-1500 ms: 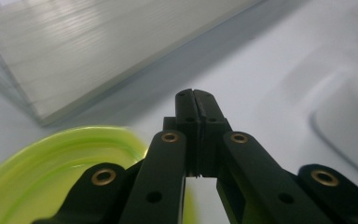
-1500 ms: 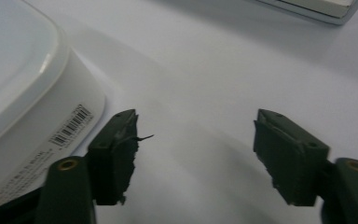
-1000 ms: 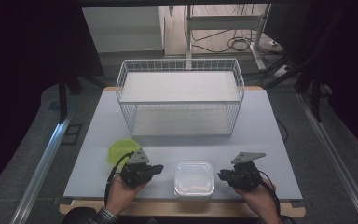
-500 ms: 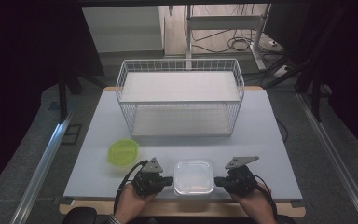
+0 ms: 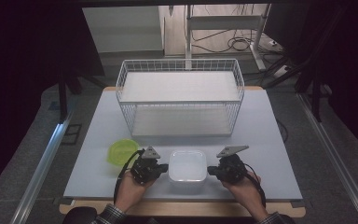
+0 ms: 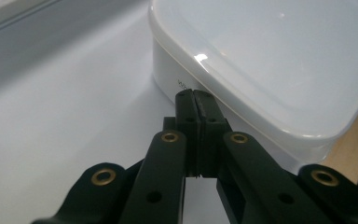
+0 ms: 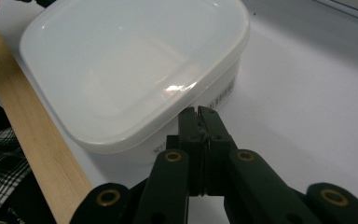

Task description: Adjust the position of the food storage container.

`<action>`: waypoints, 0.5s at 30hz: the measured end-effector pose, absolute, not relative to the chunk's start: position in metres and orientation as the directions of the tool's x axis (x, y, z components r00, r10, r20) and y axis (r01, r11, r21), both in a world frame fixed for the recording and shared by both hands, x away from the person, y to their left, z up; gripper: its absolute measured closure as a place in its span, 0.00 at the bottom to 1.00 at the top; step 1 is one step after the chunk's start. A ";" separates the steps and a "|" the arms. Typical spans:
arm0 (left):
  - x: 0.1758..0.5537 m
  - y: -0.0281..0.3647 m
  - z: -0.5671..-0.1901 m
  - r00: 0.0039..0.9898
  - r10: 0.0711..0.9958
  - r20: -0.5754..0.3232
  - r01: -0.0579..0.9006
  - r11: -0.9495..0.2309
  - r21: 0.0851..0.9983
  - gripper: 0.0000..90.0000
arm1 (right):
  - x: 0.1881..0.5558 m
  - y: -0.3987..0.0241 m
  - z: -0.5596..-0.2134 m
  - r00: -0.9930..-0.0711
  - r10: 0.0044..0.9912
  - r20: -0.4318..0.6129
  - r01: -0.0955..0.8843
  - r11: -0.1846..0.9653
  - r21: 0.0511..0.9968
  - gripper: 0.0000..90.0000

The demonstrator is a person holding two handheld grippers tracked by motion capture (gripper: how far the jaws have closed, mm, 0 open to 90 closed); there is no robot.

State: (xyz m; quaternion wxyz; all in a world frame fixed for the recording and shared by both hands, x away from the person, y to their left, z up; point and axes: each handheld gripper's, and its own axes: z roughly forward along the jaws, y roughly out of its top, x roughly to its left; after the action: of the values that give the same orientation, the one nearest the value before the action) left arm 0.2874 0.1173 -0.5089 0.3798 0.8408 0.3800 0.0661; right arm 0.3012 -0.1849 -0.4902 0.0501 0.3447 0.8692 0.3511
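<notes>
A white lidded container (image 5: 187, 166) is sitting near the front edge of the pale surface (image 5: 279, 140), between the two hands. The left tongs (image 5: 160, 168) are pressing against its left wall, jaws closed flat together with nothing between them; in the left gripper view their tips (image 6: 196, 100) are touching the wall just under the lid's rim. The right tongs (image 5: 210, 171) are meeting the opposite wall, likewise closed and empty. A green bowl (image 5: 121, 151) is lying just left of the left hand (image 5: 131, 189). A white wire basket (image 5: 182, 100) is standing farther back.
</notes>
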 end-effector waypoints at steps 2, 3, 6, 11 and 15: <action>0.289 0.118 -0.509 0.702 0.690 -0.177 0.590 -0.423 0.688 1.00 | 0.303 -0.184 -0.491 -0.758 0.633 0.159 0.565 0.515 0.645 0.98; 0.291 0.119 -0.509 0.702 0.691 -0.173 0.589 -0.425 0.687 1.00 | 0.308 -0.183 -0.491 -0.755 0.635 0.165 0.570 0.510 0.644 0.98; 0.294 0.118 -0.508 0.700 0.696 -0.160 0.584 -0.430 0.688 1.00 | 0.314 -0.181 -0.489 -0.752 0.642 0.147 0.567 0.517 0.641 0.98; 0.295 0.118 -0.509 0.703 0.690 -0.170 0.584 -0.425 0.691 1.00 | 0.321 -0.179 -0.489 -0.745 0.652 0.144 0.576 0.517 0.633 0.98; 0.295 0.119 -0.510 0.702 0.691 -0.173 0.581 -0.415 0.701 1.00 | 0.320 -0.180 -0.491 -0.745 0.652 0.144 0.572 0.512 0.640 0.97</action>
State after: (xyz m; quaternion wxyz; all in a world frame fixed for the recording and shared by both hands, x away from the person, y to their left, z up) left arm 0.2953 0.1190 -0.5098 0.3857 0.8380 0.3794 0.0716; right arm 0.3200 -0.1803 -0.4909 0.0574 0.3526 0.8677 0.3455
